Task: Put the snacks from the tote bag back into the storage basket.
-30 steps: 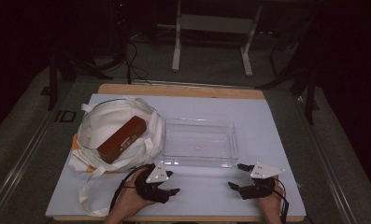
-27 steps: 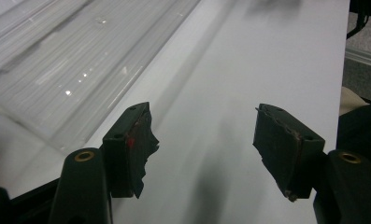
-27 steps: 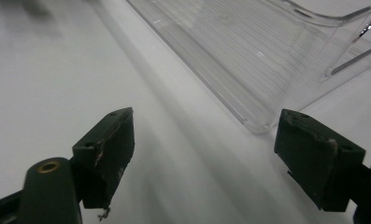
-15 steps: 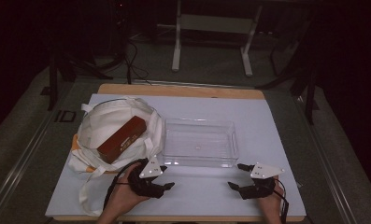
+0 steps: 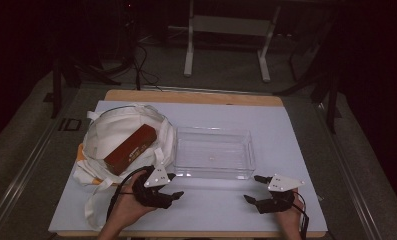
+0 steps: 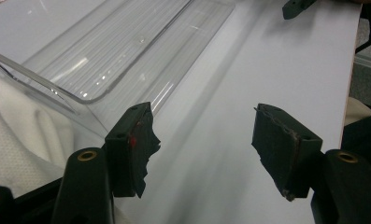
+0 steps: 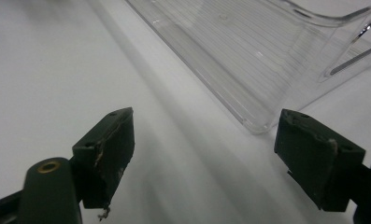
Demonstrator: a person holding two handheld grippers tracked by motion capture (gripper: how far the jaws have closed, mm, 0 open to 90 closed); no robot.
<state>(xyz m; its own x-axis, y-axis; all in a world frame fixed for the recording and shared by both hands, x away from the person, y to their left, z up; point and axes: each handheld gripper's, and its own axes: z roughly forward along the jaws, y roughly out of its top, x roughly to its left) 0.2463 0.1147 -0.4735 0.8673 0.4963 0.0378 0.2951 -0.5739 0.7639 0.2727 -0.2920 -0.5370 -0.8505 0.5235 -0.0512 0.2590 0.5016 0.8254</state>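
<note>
From where I stand, the left claw [image 5: 175,196] sits low over the white table [image 5: 286,130], just in front of the near left corner of the clear plastic tray [image 5: 213,174]. Its jaws are spread wide and hold nothing; in the left gripper view the left claw [image 6: 204,140] has bare table between its pads, with the tray's corner [image 6: 75,95] just ahead and to one side of the near pad.

The thing worth watching is the reddish-brown box [image 5: 130,149]. It lies inside the open mouth of the white cloth bag [image 5: 103,132], which is slumped on the table touching the tray's left end. From the left claw, the box is up and to the left, near but not touching. Its long axis runs on a diagonal, from near-left to far-right, with the far end pointing toward the tray.

The right claw [image 5: 252,189] is parked near the tray's front right corner, well apart from the bag, also wide open and empty; the right gripper view shows the right claw [image 7: 204,154] over plain table with the tray beyond.

So I'd say the left hand is the one for the box, being much nearer. I'd expect it to need a turn of the claw so the jaws span the box's short width, across that diagonal.
</note>
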